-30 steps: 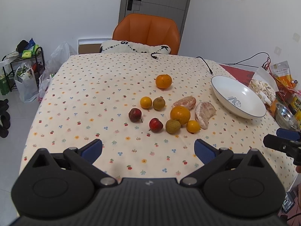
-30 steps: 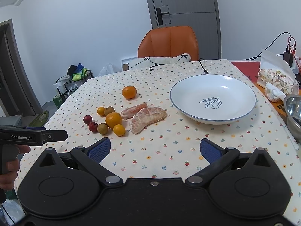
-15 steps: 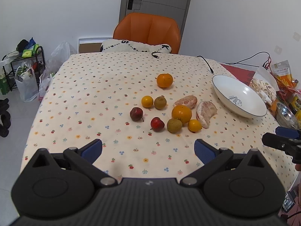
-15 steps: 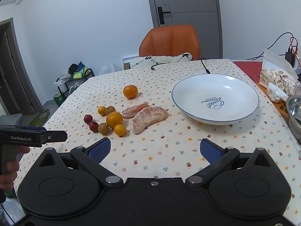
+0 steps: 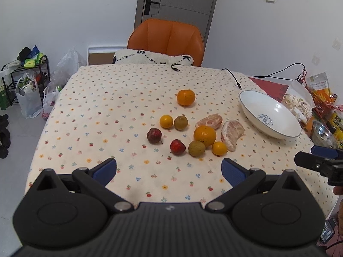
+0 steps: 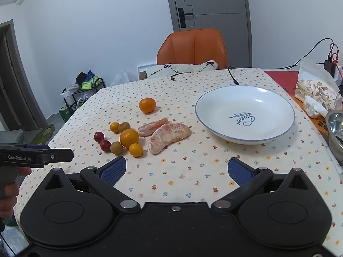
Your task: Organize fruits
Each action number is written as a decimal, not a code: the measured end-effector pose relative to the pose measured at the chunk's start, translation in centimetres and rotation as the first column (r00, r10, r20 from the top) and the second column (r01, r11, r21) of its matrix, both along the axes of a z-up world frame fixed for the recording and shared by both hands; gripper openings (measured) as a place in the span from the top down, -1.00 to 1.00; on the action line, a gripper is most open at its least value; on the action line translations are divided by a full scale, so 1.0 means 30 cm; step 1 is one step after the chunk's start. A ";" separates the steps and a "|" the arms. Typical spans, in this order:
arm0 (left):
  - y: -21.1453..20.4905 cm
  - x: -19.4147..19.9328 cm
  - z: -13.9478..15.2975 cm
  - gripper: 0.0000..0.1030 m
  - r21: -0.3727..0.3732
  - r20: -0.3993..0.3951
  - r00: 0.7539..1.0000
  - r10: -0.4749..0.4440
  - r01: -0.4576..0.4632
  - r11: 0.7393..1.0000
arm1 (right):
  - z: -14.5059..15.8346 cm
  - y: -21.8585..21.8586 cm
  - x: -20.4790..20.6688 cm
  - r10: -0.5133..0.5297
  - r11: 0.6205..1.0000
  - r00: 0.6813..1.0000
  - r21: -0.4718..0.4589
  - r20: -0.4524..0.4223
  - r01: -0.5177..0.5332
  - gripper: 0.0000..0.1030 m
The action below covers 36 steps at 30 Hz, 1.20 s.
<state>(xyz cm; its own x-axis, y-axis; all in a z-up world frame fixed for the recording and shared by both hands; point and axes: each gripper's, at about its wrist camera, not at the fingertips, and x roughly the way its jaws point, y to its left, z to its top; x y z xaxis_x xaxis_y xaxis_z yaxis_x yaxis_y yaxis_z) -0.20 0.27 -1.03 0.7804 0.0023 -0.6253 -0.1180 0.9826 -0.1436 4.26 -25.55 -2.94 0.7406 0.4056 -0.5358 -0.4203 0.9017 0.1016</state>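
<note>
Tabletop w/ dotted cloth. White bowl on right side, empty. Fruit cluster centre-left of bowl: 2 peeled pomelo pieces, 2 oranges, small citrus, brown + red fruits, all loose on cloth. Left tool & right tool both wide, holding nothing, above near edge.

The walls are plain white. A grey door with a dark handle stands behind an orange chair, which holds a white cushion with black marks. The bench wears a cream cloth with small flowers. On the left, on the pale grey floor, a black wire rack carries bags.
</note>
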 end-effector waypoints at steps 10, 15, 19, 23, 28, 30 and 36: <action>-0.021 0.009 0.003 -1.00 0.002 -0.006 1.000 -0.028 0.028 1.000 | 0.001 -0.002 -0.009 -0.004 1.000 1.000 0.017 0.007 0.004 -1.00; -0.033 0.021 -0.007 -1.00 0.005 -0.008 0.999 -0.039 0.039 0.999 | -0.006 0.002 -0.007 0.005 1.000 1.000 0.000 0.028 -0.005 -1.00; -0.042 0.038 -0.017 -1.00 0.001 -0.009 0.999 -0.049 0.049 0.999 | -0.014 0.006 -0.004 0.025 1.000 0.999 0.006 0.036 -0.025 -1.00; -0.048 0.054 -0.027 -1.00 0.014 -0.003 0.999 -0.048 0.048 0.999 | -0.033 0.010 0.008 0.039 0.999 0.999 0.014 0.036 -0.040 -1.00; -0.046 0.072 -0.038 -0.99 0.007 0.005 0.999 -0.050 0.050 0.999 | -0.054 0.008 0.030 0.001 1.000 0.999 -0.003 0.041 -0.001 -1.00; -0.045 0.081 -0.044 -0.98 0.002 0.002 0.999 -0.052 0.052 0.999 | -0.058 0.005 0.036 -0.003 1.000 0.999 0.004 0.042 0.003 -1.00; -0.049 0.110 -0.068 -0.95 -0.005 0.000 0.999 -0.052 0.052 0.999 | -0.078 0.008 0.066 -0.008 1.000 1.000 0.003 0.030 0.008 -1.00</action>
<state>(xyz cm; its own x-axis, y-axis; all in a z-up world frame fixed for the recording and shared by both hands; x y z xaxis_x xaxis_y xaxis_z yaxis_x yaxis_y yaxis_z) 3.10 -1.21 -3.08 0.7790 -0.0415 -0.6256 -0.0670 0.9866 -0.1489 6.23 -25.32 -5.29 0.7594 0.4007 -0.5125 -0.4158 0.9048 0.0914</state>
